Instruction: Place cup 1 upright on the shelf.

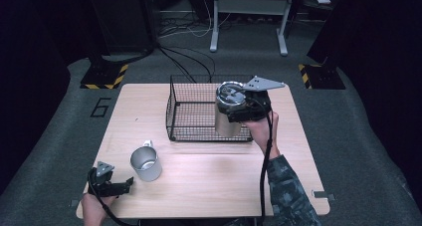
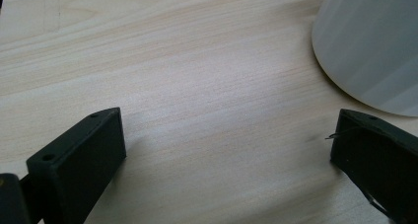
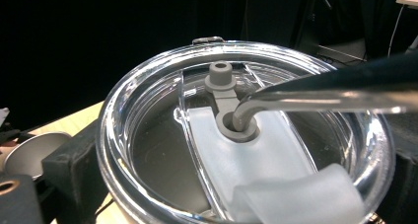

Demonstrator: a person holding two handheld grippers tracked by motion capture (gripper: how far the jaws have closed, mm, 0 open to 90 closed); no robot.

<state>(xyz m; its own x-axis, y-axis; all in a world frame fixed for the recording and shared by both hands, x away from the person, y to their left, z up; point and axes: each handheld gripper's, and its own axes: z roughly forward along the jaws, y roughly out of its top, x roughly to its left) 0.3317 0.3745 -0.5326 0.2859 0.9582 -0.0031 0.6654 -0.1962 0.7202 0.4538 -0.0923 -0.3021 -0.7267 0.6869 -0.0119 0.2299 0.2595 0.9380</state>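
Resting low at the near left table (image 1: 209, 186) corner, left gripper (image 1: 122, 185) has jaws spread wide, nothing between them; it looks parked, lined up on the metal mug (image 1: 146, 164) just ahead and to its right. Mug stands upright, open, handle on its far side. Right gripper (image 1: 238, 114) is clamped around the lidded steel tumbler (image 1: 228, 111), carried upright above the wire basket's (image 1: 191, 111) near right corner, probably for a drop-in. Basket rim sits directly under the tumbler, likely snag point. Clear lid (image 3: 246, 135) has a bent straw through its grommet.
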